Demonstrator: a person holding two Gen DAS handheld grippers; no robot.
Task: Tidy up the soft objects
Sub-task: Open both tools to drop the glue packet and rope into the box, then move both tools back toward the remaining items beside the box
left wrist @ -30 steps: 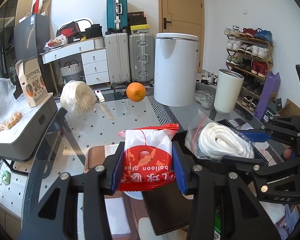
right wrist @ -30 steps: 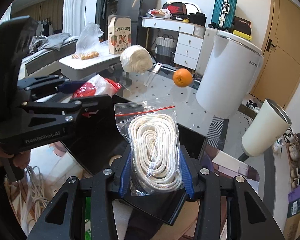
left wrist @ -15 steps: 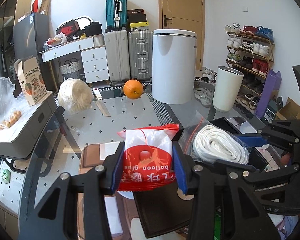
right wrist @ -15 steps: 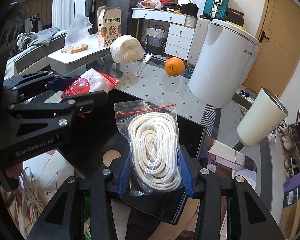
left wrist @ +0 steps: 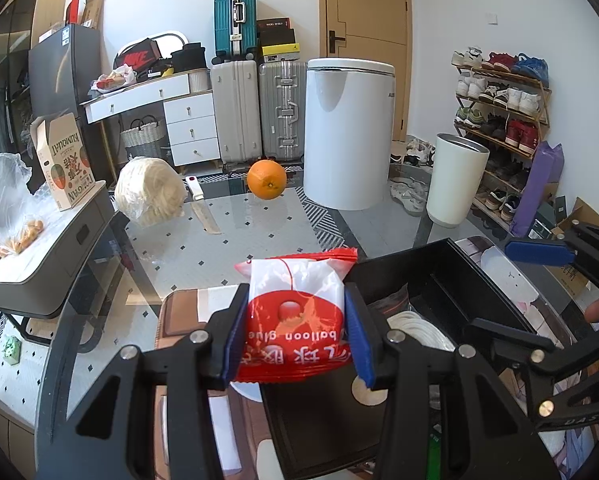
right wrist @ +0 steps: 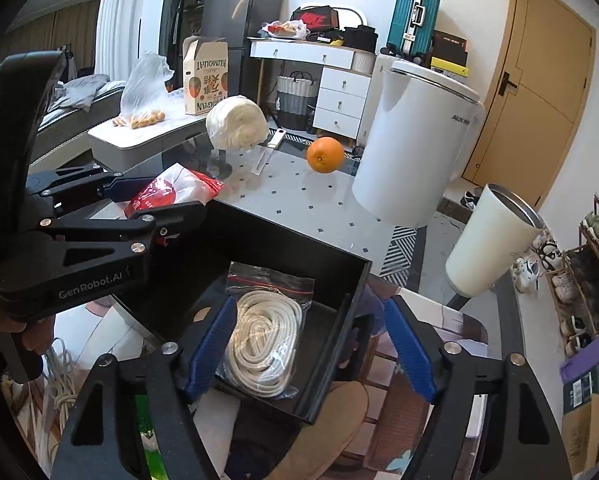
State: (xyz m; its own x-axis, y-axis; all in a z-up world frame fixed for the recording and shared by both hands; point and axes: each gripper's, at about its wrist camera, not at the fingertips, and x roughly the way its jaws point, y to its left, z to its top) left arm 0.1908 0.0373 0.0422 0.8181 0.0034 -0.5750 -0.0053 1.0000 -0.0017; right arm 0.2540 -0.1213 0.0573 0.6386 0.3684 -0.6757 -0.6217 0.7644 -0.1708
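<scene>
Left gripper point(left wrist: 295, 336) pinches the red "balloon glue" packet point(left wrist: 295, 316), right gripper point(right wrist: 309, 346) spread wide over the rope bag point(right wrist: 265, 332) in the black box point(right wrist: 339, 316).

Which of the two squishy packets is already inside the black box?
The clear zip bag of white rope lies in the black box, beneath the open right tongs. The red balloon glue packet is pinched in the left tongs.

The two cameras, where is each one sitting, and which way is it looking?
Left wrist: sits on the left gripper, looking along its fingers past the red packet toward the orange; the right gripper shows.
Right wrist: sits on the right gripper, looking down into the black box at the rope bag; the left gripper shows.
Shared: orange, box, packet.
</scene>
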